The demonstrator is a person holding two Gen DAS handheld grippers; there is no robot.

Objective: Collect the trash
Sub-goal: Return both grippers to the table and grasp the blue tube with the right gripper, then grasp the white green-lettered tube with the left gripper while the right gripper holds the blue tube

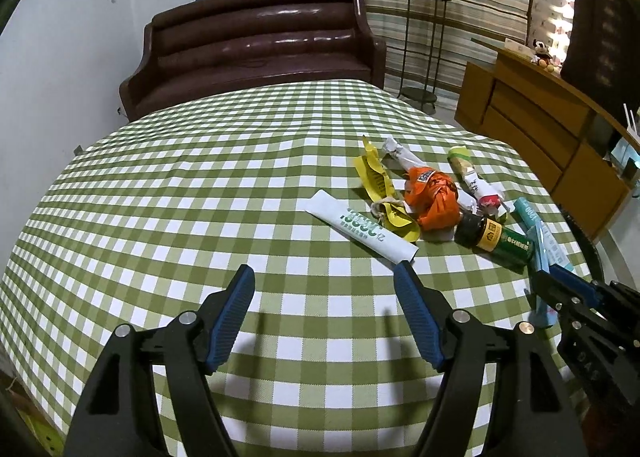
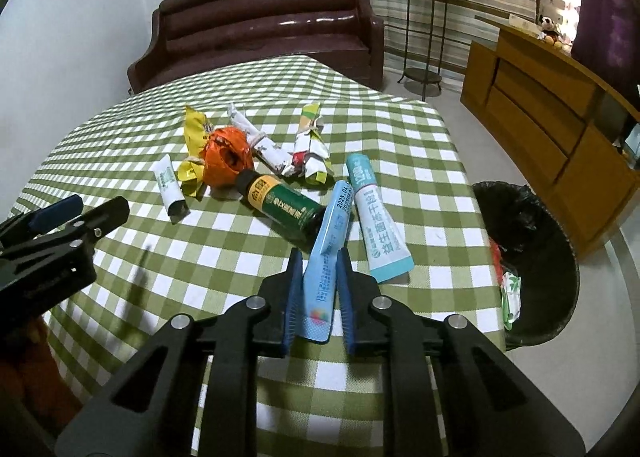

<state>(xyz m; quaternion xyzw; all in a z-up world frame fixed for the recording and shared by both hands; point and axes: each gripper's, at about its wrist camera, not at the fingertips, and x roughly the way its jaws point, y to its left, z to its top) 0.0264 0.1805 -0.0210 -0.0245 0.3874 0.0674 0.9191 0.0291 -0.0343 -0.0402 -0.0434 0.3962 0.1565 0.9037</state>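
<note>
Trash pile [image 1: 436, 201] on checked tablecloth [image 1: 200, 197]

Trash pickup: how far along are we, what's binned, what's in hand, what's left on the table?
Early. The black-lined bin already holds a few wrappers. The right gripper is shut on the light blue sachet; the left gripper hangs open, empty. Left on the checked tablecloth: teal sachet, green bottle, orange wrapper, yellow wrapper, white tube and crumpled wrappers.
</note>
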